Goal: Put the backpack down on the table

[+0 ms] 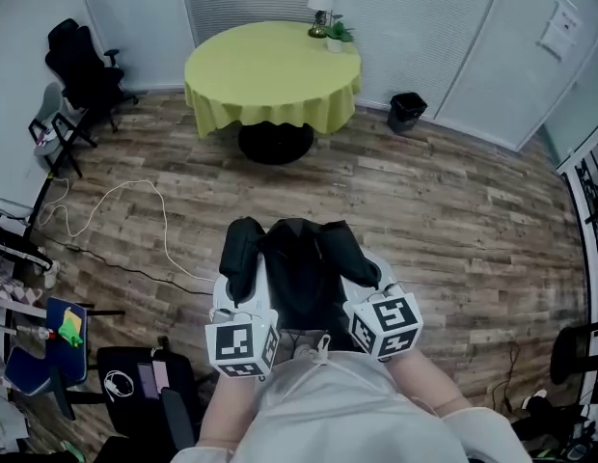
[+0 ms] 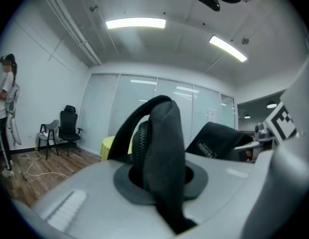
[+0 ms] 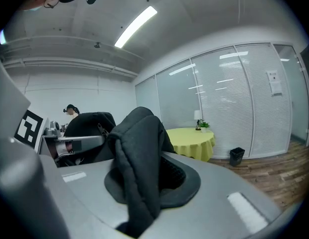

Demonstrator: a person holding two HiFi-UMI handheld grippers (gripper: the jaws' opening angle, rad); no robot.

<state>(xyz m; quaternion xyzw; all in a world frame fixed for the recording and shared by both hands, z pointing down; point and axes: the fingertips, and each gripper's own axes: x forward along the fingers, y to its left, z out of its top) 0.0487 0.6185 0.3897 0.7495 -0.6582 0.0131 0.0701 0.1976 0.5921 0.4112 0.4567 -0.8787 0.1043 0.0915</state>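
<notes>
Backpack [image 1: 301,278], black, hung betw. the 2 grippers over the wood floor [image 1: 453,210], not on the table. L gripper [image 2: 162,183] was clenched on the L strap [image 2: 162,138], with the padded fabric pinched in its jaws. R gripper [image 3: 144,183] was clamped the same way on the R strap [image 3: 137,148]. Both pointed approx. level, slightly down. Round table [image 1: 270,66] w/ yellow-green cloth stood well apart, further ahead, w/ 1 lamp [image 1: 320,3] & 1 small plant [image 1: 339,33] at its far edge. Black bin [image 1: 406,111] sat on the floor to the table's right.

Backpack [image 1: 297,280] underside hidden; person [image 2: 4,114] edge-cropped.
</notes>
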